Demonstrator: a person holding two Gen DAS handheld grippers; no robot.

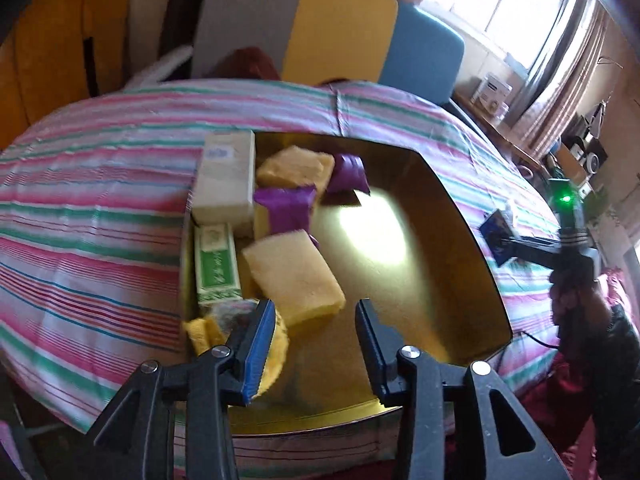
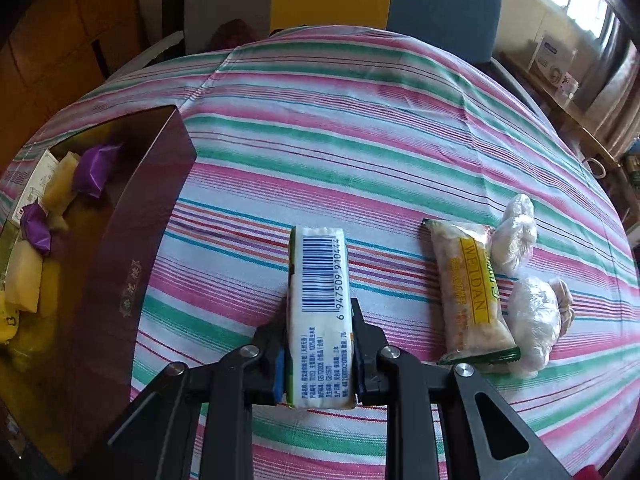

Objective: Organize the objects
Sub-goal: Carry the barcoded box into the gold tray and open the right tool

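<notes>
Here right gripper (image 2: 318, 354) clamps barcoded pack (image 2: 320, 300).

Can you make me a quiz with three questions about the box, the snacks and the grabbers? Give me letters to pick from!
1. Where are the purple wrapped sweets?
A. inside the box
B. on the striped cloth
C. on the chair

2. How many purple wrapped sweets are in the box?
A. one
B. two
C. five

3. What is the right gripper doing?
A. hanging open with nothing in it
B. squeezing a white packet with a barcode
C. holding a spoon

Answers:
1 A, they lie among the yellow blocks inside the box's gold walls.
2 B, both views show two.
3 B, its fingers press the packet's two sides, while the left gripper is open over the box.
</notes>
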